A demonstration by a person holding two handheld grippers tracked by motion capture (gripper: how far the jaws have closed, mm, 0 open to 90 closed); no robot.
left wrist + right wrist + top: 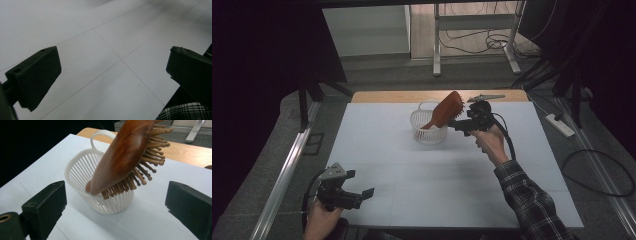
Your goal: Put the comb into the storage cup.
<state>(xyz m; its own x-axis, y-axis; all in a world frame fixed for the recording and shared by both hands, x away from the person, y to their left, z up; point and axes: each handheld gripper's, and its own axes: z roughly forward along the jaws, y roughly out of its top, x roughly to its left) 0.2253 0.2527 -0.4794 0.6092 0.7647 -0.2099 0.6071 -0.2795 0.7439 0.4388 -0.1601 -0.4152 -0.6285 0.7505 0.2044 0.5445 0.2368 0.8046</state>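
Note:
A white slatted basket (428, 131) (82, 170) with a loop handle stands at the back middle of the white table (452, 185). A brown wooden hairbrush (446, 110) (122, 157) leans in it, handle end down inside, bristled head sticking out over the rim. My right gripper (456, 121) (115, 205) sits just right of the basket, open, with the brush and basket a little beyond its jaws and nothing between them. My left gripper (360, 184) (113, 75) is open over bare table near the front left corner, holding nothing.
A strip of wooden tabletop (402, 96) shows behind the white sheet. On the floor lie a power strip (560, 125) and cables at the right. An aluminium rail (287, 170) runs along the left. A plaid sleeve (532, 200) (185, 112) reaches in from the front right.

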